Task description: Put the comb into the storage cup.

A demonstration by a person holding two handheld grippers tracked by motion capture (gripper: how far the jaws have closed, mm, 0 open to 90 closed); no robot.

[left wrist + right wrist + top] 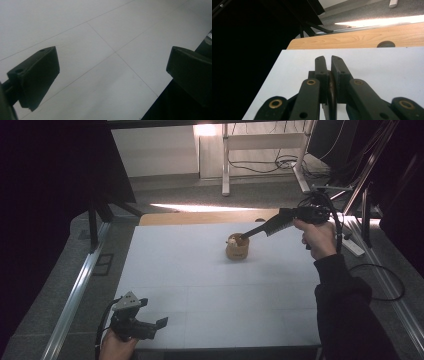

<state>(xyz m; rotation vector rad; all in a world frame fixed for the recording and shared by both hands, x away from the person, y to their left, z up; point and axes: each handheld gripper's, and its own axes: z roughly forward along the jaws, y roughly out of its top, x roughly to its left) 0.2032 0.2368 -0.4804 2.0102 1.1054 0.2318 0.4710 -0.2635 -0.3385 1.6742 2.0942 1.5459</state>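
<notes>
while the right gripper [245,236] has its jaws pressed together on the rim of the cup [237,247], the thin curved brown wall shows nipped between the pads [322,75] in the right gripper view, one jaw inside the cup and one outside. from that grip outward, the cup stands upright on the white table [200,285], past the middle toward one o'clock in the high view, with something pale [233,240] at its mouth that is too small to tell. it looks small, stiff and light, probably wood or bamboo, so a rim pinch should carry it, though it could swing or tip about so narrow a hold; a grip lower across the body would be steadier. the smooth wall may slip if the pinch loosens. the left gripper [150,322] sits at seven o'clock near the table's near edge, jaws spread wide, with bare table between them, holding nothing, well apart from the cup.
</notes>
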